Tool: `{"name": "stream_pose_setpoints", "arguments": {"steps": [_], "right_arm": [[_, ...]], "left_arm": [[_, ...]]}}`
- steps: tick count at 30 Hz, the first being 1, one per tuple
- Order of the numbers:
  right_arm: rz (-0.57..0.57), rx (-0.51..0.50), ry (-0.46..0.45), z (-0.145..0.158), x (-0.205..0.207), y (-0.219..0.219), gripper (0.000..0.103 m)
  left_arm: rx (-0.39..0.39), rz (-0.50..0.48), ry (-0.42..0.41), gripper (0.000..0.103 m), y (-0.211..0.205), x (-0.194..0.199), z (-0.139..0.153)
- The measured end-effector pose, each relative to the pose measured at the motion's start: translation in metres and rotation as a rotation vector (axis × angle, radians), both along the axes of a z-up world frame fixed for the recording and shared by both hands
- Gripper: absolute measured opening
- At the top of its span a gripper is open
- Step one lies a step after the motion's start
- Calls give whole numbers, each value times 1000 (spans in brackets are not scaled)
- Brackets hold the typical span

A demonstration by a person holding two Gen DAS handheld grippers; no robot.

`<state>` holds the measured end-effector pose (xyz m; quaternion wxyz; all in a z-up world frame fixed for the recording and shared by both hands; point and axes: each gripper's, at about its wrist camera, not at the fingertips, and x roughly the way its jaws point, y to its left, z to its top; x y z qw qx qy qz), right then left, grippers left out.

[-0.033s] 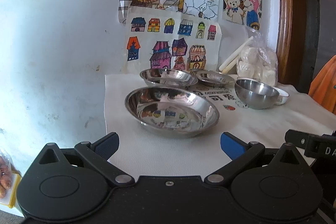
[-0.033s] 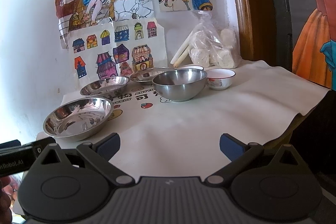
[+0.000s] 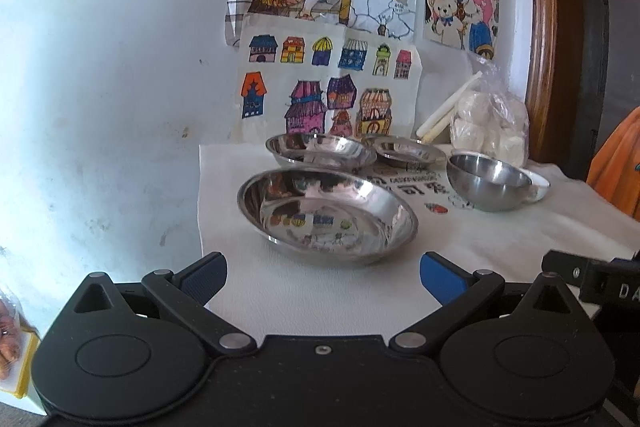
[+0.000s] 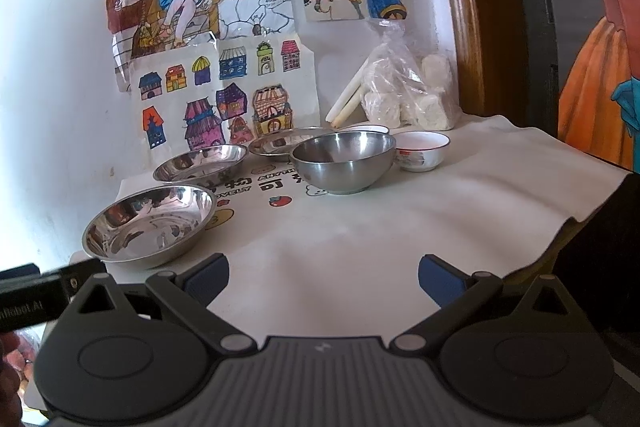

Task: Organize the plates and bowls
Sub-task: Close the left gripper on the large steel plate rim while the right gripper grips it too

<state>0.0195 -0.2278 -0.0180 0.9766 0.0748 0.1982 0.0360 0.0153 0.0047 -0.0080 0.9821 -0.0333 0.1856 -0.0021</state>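
Both my hand-held grippers wide open, empty; left hand-held gripper (image 3: 323,274) should pinch near plate (image 3: 327,215) rim squarely, lift level.

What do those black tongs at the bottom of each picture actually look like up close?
Both are matte black plastic. The left tongs and right tongs each have two round housings, linkage bars with silver pivot pins, and blue pads on the fingertips. White lettering marks the side of each.

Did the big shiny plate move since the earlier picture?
No. The big shiny plate sits at the same spot below the house drawing, near the cloth's left edge.
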Motion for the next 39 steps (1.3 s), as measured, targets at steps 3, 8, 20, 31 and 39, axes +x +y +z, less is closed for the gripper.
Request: {"name": "stream_pose_setpoints", "arguments": {"steps": [3,8,20,31,39], "right_arm": [[21,-17,2,4,8,2,103],[57,-25,19,11,30,7,103],[183,-71,38,31,88,27,103],[364,13,93,68,166,49,103],[369,57,183,59,232,70,97]], "left_arm": [[-15,-12,-3,102,7,11,6],[-22,-18,0,102,23,37,19],[-8,-67,75,102,56,121,39],[-95,-149,260,102,91,217,50],[-158,-170,340,102,113,283,37]]}}
